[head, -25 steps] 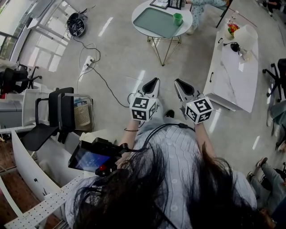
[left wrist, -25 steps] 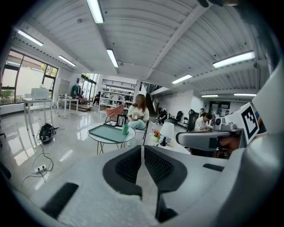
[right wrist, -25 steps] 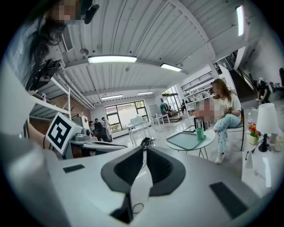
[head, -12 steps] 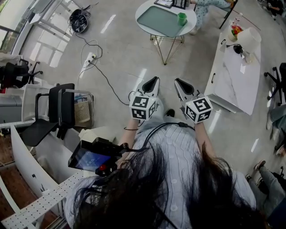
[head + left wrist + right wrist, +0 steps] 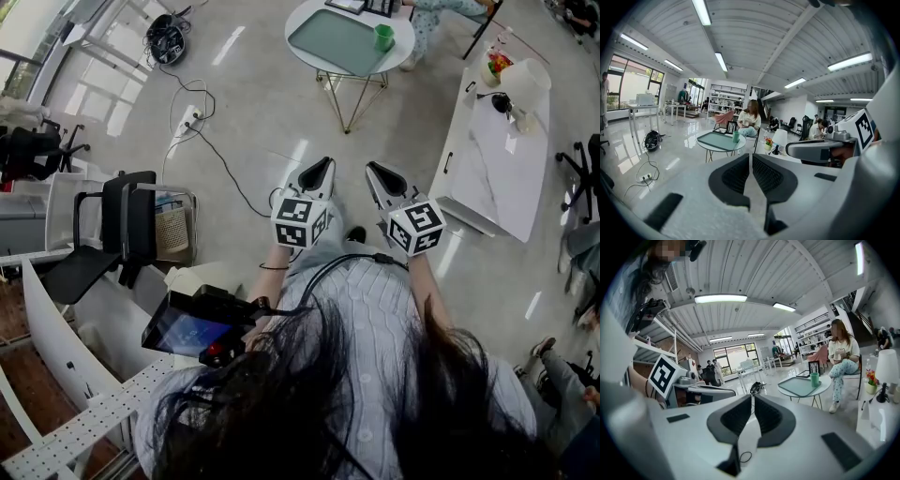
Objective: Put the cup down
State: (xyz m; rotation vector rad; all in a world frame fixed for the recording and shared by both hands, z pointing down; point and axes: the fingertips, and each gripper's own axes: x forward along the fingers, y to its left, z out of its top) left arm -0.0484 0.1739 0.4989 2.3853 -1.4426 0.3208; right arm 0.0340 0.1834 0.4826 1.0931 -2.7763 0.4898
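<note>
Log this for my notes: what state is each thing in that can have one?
left gripper, shut, empty.
right gripper, shut, empty.
green cup, upright on the round table, not held.
tray, flat on that table.
screen, lit.

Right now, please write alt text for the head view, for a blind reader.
A person, seen from above, holds the left hand-held gripper and right hand-held gripper, both shut and empty. Ahead, a round white table bears a green rectangular tray and a green cup.
</note>
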